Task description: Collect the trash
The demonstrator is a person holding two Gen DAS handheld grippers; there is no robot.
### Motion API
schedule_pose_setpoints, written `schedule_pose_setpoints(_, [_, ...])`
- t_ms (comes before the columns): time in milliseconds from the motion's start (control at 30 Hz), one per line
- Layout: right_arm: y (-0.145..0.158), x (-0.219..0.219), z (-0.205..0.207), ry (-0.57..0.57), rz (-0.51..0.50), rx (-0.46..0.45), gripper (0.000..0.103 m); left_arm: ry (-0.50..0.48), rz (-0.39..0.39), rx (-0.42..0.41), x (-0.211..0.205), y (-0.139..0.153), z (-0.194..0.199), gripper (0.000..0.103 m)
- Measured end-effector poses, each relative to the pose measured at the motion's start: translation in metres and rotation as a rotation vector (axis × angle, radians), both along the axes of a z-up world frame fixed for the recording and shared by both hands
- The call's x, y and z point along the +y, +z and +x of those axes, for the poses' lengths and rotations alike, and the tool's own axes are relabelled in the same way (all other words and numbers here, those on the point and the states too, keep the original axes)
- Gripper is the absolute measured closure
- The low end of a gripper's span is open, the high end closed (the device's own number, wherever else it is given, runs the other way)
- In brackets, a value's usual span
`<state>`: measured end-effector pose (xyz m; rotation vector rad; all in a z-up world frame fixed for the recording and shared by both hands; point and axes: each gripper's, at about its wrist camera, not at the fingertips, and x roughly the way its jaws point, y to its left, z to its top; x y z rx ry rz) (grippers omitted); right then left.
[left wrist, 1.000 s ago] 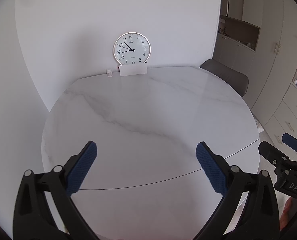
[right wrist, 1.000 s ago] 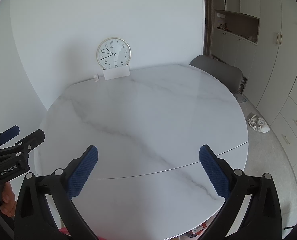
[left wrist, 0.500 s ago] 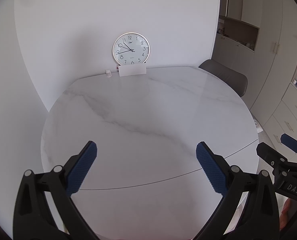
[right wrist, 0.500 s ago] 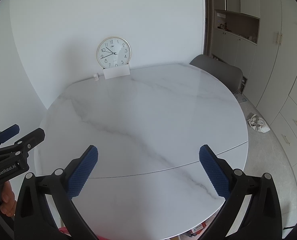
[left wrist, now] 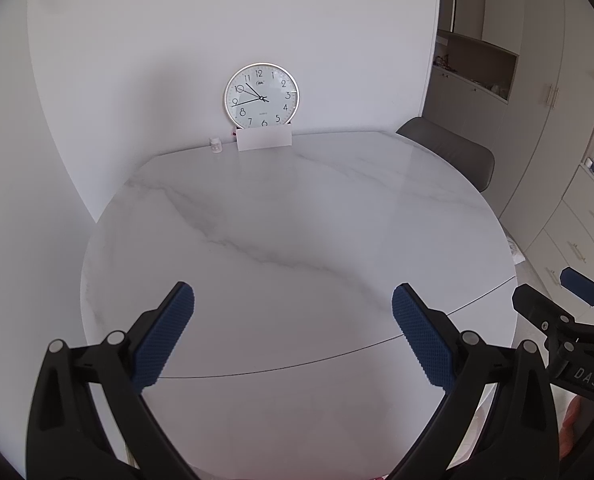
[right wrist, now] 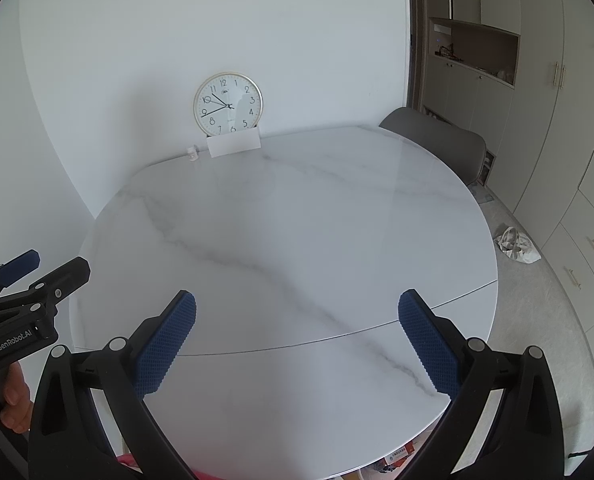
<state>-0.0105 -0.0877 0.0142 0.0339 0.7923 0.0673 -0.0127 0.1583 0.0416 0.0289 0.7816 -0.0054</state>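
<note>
The left hand-held gripper (left wrist: 293, 330) hangs over the near edge of the marble counter (left wrist: 297, 220), its blue pads wide apart and holding nothing. The right hand-held gripper (right wrist: 297, 336) is the same, wide open and empty. On the counter no trash can be made out; at 12 o'clock stand only a clock (left wrist: 261, 97), a white card (left wrist: 264, 139) and a small white bottle (left wrist: 215, 145). On the floor at 3 o'clock lies a crumpled white bag (right wrist: 517, 246).

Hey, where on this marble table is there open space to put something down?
Nearly all of the marble table is bare, from the open left gripper to the far edge. Only the back holds things: clock, white card, small bottle.
</note>
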Motion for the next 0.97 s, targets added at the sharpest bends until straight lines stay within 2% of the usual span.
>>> schedule_pose_setpoints(567, [-0.006, -0.002, -0.004, 0.000, 0.008, 0.018, 0.003, 0.007, 0.031, -0.012, 0.001, -0.011, 0.006, 0.008])
schedule_pose_setpoints(800, [-0.008, -0.002, -0.006, 0.003, 0.015, 0.026, 0.003, -0.016, -0.011, 0.071, 0.002, -0.018, 0.011, 0.008])
schedule_pose_setpoints(967, [-0.009, -0.003, -0.005, 0.001, 0.020, 0.030, 0.003, -0.005, 0.009, 0.061, 0.000, -0.020, 0.009, 0.008])
